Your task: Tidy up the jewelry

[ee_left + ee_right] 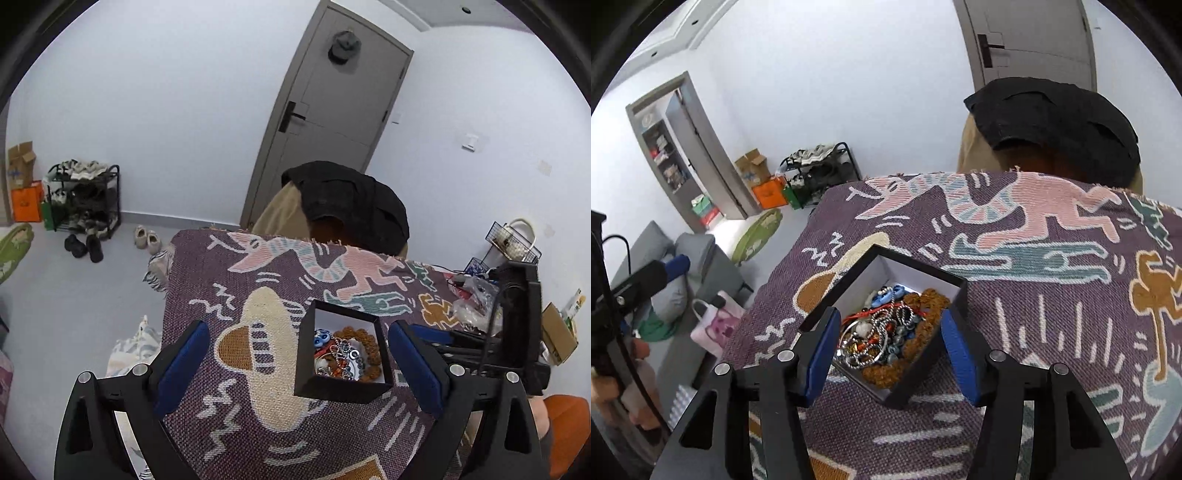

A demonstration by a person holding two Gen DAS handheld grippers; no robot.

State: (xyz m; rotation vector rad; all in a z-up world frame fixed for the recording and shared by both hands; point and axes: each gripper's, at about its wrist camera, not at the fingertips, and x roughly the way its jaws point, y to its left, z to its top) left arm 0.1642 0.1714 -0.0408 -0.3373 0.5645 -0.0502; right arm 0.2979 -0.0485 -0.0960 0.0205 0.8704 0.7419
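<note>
Left wrist view: your left tool (297, 363) is spread wide and empty over the patterned cloth (229, 417) on the surface, with the black box (341, 389) near its right finger; the box holds blue, silver and brown bead jewelry (345, 354), so collecting looks done and sorting is left. Right wrist view: your right tool (886, 354) stands about half open, gripping nothing, fingers straddling the box (912, 389). Only this view shows the jewelry (886, 332) is one tangled heap of chains and beads, and your left tool (646, 277) far left.
</note>
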